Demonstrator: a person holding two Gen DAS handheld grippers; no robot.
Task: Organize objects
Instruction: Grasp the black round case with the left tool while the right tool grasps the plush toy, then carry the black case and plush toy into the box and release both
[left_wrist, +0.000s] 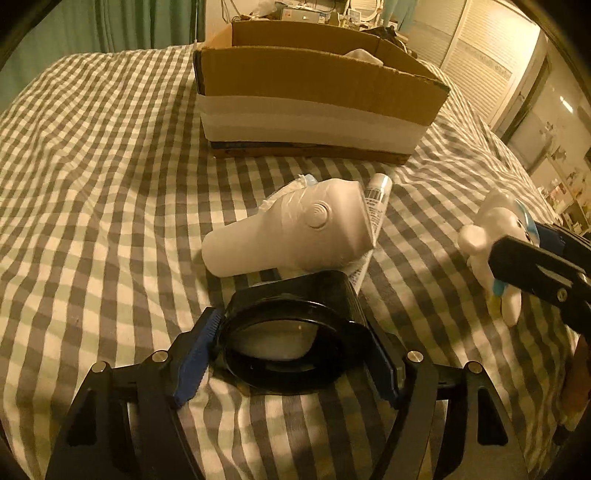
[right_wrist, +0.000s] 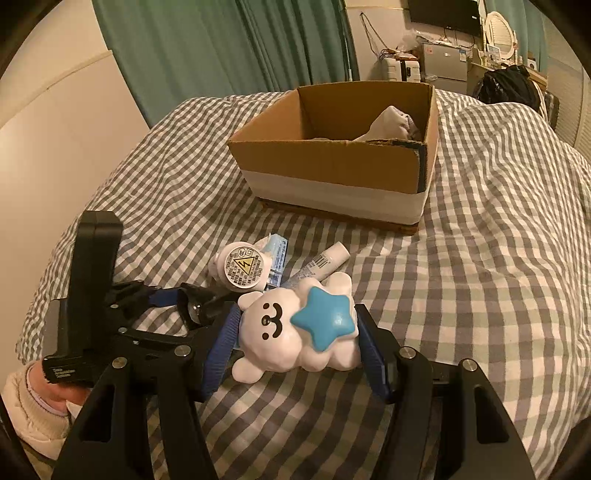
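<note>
Through my left wrist view, my left gripper (left_wrist: 291, 343) was clamped on a black round-lensed object (left_wrist: 284, 347), its blue pads pressing both sides, down at 6 o'clock on the checked bedspread (left_wrist: 92, 184). Just past it, toward 12 o'clock, lay a white handheld device (left_wrist: 291, 232), with a white tube (left_wrist: 375, 206) touching its 3 o'clock side and a crinkled packet (left_wrist: 295, 186) tucked behind it. The cardboard box (left_wrist: 314, 99) stood farther off at 12 o'clock, open-topped. At 3 o'clock my right gripper (left_wrist: 495, 258) held a white toy (left_wrist: 491, 229). Through my right wrist view, my right gripper (right_wrist: 297, 334) was closed on that white toy (right_wrist: 280, 332), a cloud-like bear with a blue star (right_wrist: 325, 321), raised above the bed. At 9 o'clock my left gripper (right_wrist: 188, 301) sat low on the bedspread (right_wrist: 480, 258) over the black object (right_wrist: 194, 306). The device (right_wrist: 242, 267), packet (right_wrist: 275, 258) and tube (right_wrist: 325, 264) lay just beyond the toy, and the box (right_wrist: 332, 166) at 12 o'clock held a pale bundled cloth (right_wrist: 388, 123).
</note>
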